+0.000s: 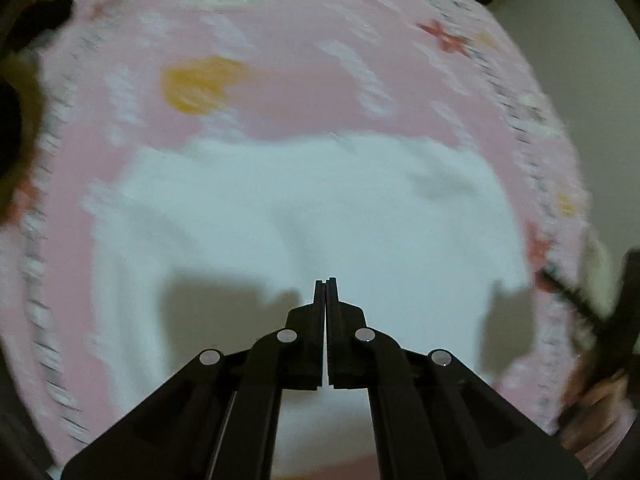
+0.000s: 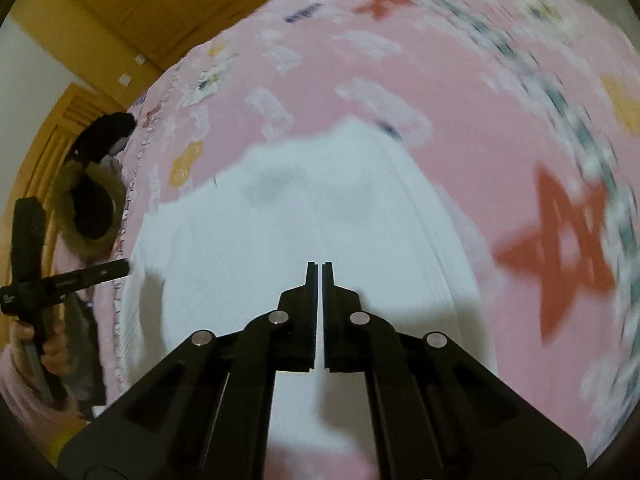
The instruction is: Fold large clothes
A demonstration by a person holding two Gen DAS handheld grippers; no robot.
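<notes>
No readable text in either view. The pink bedsheet (image 2: 460, 152) is showing printed marks, including a dark blue smear that may be lettering (image 2: 303, 13), but motion blur is making it illegible. In the right wrist view the left gripper's (image 2: 68, 280) black body is carrying small white print on its arm and near its end; it is too small and blurred to make out. The white garment (image 1: 304, 216) is showing no print or label. The red star shapes (image 2: 560, 248) and yellow patches (image 1: 200, 84) on the sheet are patterns, not signs. No numbers or brands can be read.
</notes>
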